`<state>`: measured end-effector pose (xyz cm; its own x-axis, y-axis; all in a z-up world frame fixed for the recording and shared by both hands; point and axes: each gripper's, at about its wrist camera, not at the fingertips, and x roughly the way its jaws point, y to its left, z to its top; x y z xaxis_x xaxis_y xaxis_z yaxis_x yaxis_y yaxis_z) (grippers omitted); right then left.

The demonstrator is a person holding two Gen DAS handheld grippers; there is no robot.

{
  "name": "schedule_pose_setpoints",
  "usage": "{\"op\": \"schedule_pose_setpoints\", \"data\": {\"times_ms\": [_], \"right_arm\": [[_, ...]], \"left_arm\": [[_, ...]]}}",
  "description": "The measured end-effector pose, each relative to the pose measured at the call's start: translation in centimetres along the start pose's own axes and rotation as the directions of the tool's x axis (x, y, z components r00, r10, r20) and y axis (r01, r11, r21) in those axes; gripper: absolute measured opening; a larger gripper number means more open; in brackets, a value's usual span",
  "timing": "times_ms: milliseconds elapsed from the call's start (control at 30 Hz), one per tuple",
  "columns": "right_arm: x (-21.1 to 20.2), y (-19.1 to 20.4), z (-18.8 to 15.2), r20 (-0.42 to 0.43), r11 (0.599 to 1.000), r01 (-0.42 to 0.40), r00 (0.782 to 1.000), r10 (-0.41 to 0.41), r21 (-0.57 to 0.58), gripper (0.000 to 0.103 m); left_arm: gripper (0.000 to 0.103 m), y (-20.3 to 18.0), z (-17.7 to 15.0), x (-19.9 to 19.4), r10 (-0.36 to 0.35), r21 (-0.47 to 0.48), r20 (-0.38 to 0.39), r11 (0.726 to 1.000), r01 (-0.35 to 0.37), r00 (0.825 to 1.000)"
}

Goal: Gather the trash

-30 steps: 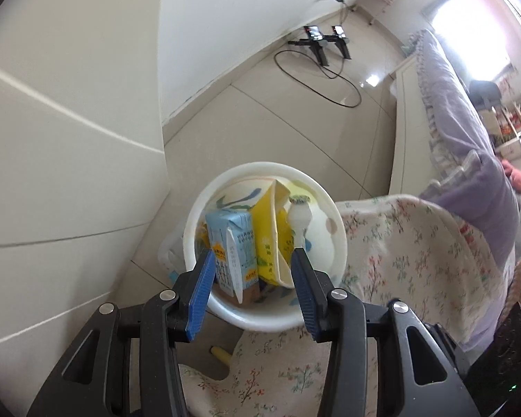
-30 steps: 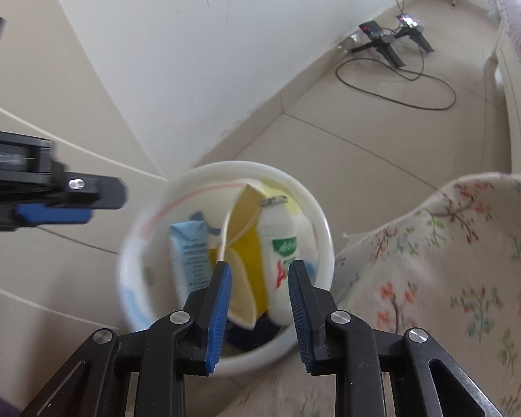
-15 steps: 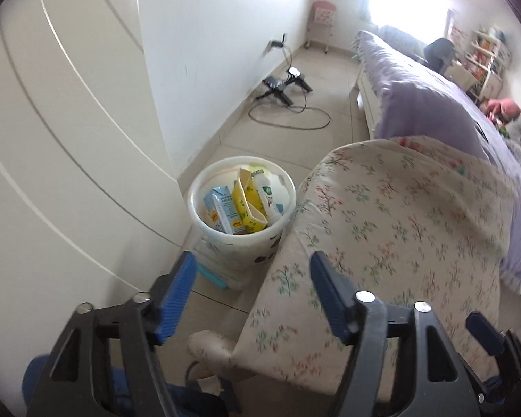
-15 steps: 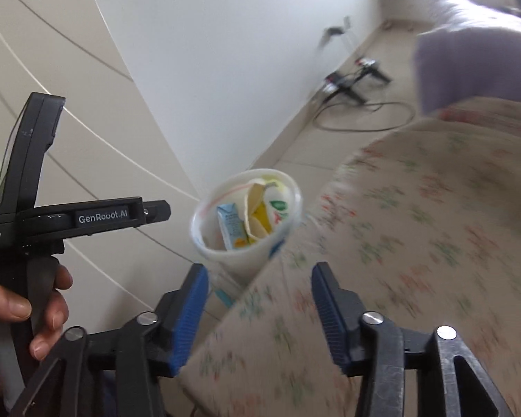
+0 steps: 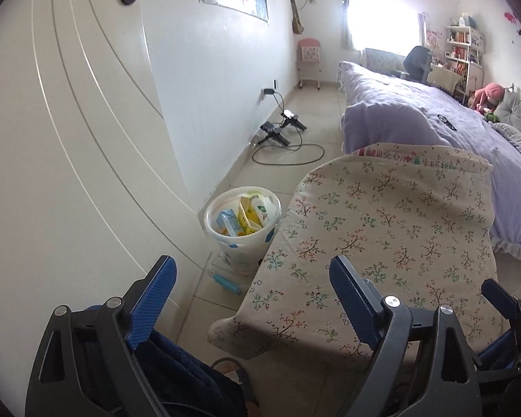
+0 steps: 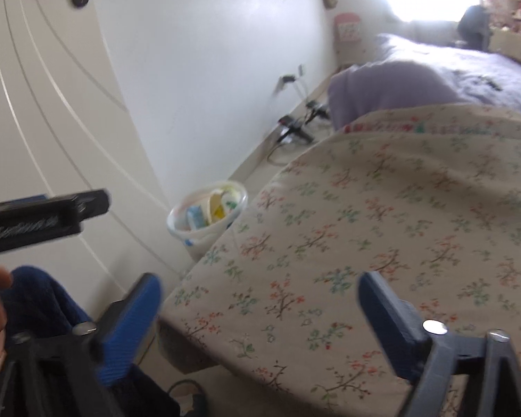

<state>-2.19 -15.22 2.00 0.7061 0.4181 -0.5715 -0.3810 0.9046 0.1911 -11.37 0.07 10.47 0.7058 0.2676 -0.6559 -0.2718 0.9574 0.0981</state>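
Note:
A white bin [image 5: 241, 246] stands on the tiled floor between the white wall and a table under a floral cloth [image 5: 375, 239]. It holds a blue carton [image 5: 228, 221], a yellow carton [image 5: 245, 217] and a white bottle [image 5: 262, 207]. The bin also shows, blurred, in the right wrist view [image 6: 205, 224]. My left gripper [image 5: 251, 276] is open and empty, well back from the bin. My right gripper [image 6: 258, 295] is open and empty above the floral table [image 6: 382, 226].
White panelled doors [image 5: 69, 139] fill the left. A cable and black stands [image 5: 281, 132] lie on the floor by the wall. A bed with a purple cover [image 5: 434, 128] lies beyond the table. A small blue object [image 5: 227, 283] lies beside the bin.
Both grippers have pulled up and back from just above the bin and opened wider. The bin now looks small and far off, and the whole room shows.

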Motion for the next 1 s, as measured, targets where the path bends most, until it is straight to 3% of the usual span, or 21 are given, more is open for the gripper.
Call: {"op": "schedule_pose_setpoints", "data": {"times_ms": [300,1000], "right_arm": [[-2.3,1.1,-0.3,0.032,1.0,-0.001,0.999,0.002,-0.029,0.102],[-4.2,1.8,-0.2,0.055,0.998,0.005,0.998,-0.002,-0.057,0.103]], "left_arm": [[0.092,0.1,-0.5,-1.7,-0.016,-0.017,0.005,1.0,0.016,1.0],[0.092,1.1,-0.8,-0.5,-0.026,-0.039,-0.028,0.999,0.025,0.999]]}}
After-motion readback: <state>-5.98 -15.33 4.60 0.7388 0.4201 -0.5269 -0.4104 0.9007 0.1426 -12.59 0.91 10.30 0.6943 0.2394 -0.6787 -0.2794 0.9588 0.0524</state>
